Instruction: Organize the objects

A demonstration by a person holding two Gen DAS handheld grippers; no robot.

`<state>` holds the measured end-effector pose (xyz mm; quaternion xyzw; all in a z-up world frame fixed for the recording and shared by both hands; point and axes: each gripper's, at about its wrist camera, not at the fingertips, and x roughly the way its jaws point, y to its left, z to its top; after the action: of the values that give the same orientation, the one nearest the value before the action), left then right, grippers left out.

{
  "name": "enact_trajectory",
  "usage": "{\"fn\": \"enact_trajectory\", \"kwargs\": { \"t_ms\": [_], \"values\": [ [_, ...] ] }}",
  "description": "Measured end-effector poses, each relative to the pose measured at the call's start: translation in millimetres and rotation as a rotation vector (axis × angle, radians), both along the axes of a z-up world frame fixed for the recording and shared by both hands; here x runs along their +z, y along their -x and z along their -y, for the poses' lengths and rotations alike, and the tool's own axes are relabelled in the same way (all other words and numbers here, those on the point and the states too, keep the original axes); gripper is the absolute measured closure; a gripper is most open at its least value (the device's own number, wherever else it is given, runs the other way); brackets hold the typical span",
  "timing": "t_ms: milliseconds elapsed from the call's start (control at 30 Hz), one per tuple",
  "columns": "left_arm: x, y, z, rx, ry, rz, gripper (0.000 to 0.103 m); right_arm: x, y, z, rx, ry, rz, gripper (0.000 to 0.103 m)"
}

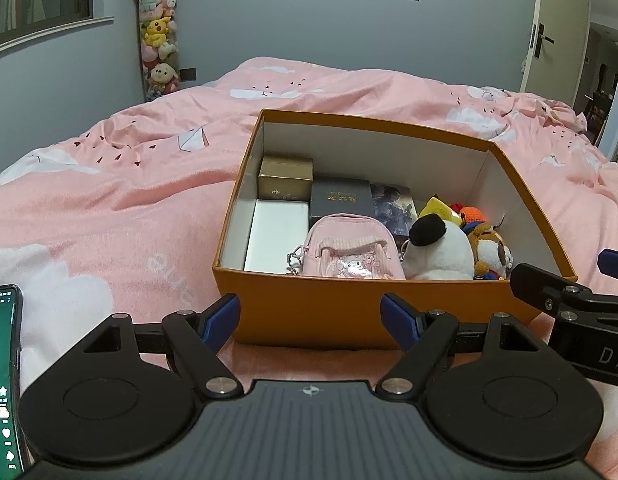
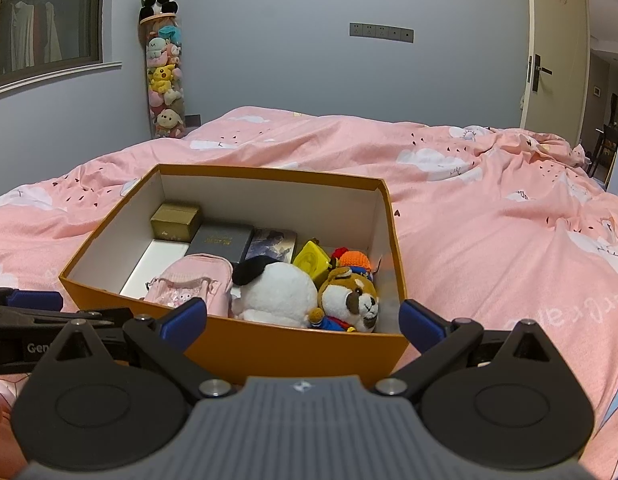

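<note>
An orange box (image 1: 349, 304) sits on the pink bedspread (image 1: 109, 200), just ahead of both tongs. It holds small cartons, a pink pouch (image 1: 351, 254) and plush toys (image 2: 277, 292). The left gripper (image 1: 311, 318) and right gripper (image 2: 303, 320) hover before its near wall, jaws spread wide and empty.

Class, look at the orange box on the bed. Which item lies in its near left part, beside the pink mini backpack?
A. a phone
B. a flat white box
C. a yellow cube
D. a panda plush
B: the flat white box lies along the orange box's left wall, next to the pink mini backpack.
</note>
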<state>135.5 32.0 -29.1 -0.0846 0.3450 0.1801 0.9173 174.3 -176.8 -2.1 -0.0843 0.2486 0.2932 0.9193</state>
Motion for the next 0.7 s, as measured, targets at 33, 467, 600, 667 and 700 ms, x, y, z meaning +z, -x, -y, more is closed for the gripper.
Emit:
{"fn": "enact_trajectory", "kwargs": {
  "t_ms": [33,467,600,667,700],
  "values": [
    [-0.1,-0.1,0.1,0.001,0.0,0.0,0.01,0.1,0.1,0.0,0.0,0.0,0.0,0.001],
    [-1.1,0.2,0.1,-0.003,0.004,-0.003,0.01,-0.7,1.5,-0.7,0.002,0.001,-0.005,0.001],
    [-1.1,0.2,0.3,-0.002,0.005,-0.003,0.01,-0.3,1.6,-0.6,0.002,0.001,-0.005,0.001],
    [-1.0,0.2,0.3,-0.002,0.004,-0.004,0.01,-0.4,2.0,-0.7,0.002,0.002,-0.006,0.001],
    [-1.1,0.3,0.3,-0.002,0.003,-0.003,0.01,-0.2,1.9,-0.7,0.001,0.001,-0.006,0.001]
  ]
}}
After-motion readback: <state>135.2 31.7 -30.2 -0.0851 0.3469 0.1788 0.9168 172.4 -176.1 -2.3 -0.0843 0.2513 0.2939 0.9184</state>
